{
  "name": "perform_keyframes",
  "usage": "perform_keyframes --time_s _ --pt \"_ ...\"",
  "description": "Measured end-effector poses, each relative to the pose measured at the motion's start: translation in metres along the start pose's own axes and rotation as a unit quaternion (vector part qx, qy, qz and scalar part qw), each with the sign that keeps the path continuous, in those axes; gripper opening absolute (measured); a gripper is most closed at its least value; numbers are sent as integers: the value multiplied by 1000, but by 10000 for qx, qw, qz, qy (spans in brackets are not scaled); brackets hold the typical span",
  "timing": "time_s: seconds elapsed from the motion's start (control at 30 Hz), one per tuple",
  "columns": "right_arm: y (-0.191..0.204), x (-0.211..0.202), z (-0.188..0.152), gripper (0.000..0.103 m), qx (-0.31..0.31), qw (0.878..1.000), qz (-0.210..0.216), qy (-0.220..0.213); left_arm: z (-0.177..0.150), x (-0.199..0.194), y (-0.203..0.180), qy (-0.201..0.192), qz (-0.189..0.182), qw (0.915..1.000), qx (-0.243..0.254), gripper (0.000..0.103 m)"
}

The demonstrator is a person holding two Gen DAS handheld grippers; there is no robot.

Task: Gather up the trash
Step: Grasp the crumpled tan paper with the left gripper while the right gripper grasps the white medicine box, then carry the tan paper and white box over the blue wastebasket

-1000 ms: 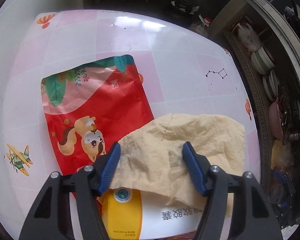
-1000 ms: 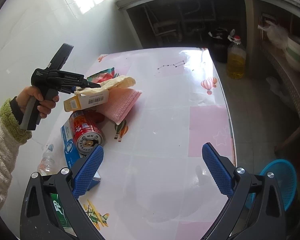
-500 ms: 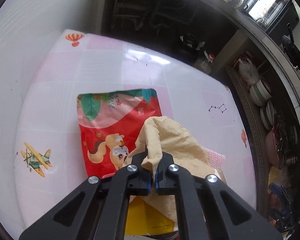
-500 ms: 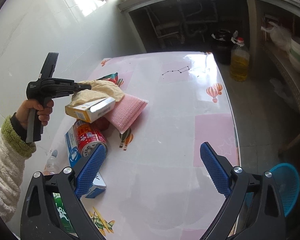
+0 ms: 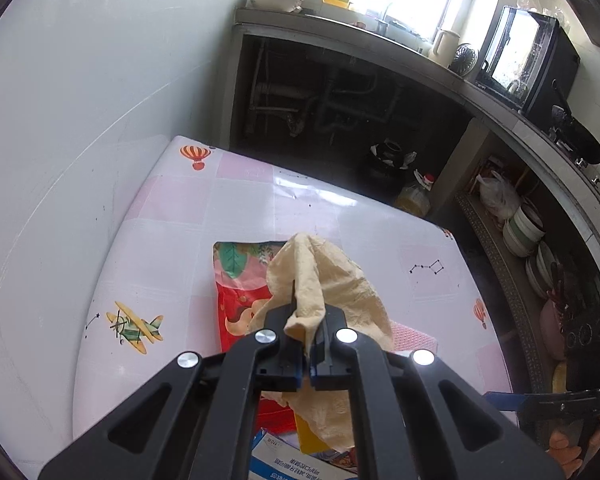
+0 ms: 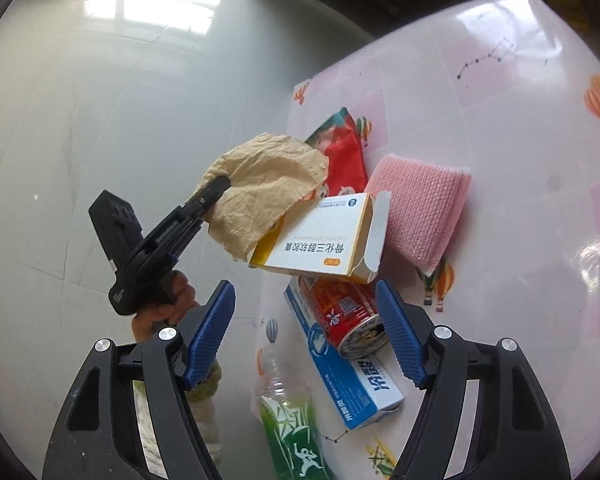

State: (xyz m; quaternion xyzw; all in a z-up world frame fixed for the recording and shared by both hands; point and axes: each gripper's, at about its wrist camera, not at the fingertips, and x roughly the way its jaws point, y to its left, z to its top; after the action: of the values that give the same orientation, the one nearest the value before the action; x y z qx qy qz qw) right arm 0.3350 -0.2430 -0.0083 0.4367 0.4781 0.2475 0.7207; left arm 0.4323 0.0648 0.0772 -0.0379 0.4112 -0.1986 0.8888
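Observation:
My left gripper [image 5: 306,336] is shut on a crumpled tan paper [image 5: 328,280] and holds it up off the pile. From the right wrist view the same paper [image 6: 268,184] hangs from the left gripper [image 6: 220,184] above a white and yellow medicine box [image 6: 324,240]. My right gripper [image 6: 304,300] hovers over the trash pile with its jaws closing; a red can [image 6: 348,316] lies under the gap and the pads do not touch it. Beside the can lie a blue and white box [image 6: 352,376] and a plastic bottle [image 6: 288,412].
A red snack bag [image 5: 240,304] and a pink bubble pad [image 6: 424,204] lie on the pink checked table [image 5: 188,240]. A white wall runs along the table's left side. Beyond it are a dark counter, an oil bottle [image 5: 414,196] and a shelf of bowls [image 5: 524,228].
The left gripper shut on the tan paper and lifted it off the pile, tilting upward. The right gripper swung left over the trash pile and its jaws narrowed.

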Motion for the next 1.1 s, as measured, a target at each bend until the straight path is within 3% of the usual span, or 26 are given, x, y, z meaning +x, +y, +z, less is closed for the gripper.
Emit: perform_keyframes --time_s 0.43,0.93,1.1 --pt "-21 46 18 68 1166 9922 331 275 -28 27 0 473 3 9989 -27 1" --pt "-28 75 36 43 2167 9751 467 112 -42 44 5 860 -87 9962 -73 1" --pt "-32 72 36 36 2274 9723 538 27 -36 30 13 568 -23 9978 -331 1"
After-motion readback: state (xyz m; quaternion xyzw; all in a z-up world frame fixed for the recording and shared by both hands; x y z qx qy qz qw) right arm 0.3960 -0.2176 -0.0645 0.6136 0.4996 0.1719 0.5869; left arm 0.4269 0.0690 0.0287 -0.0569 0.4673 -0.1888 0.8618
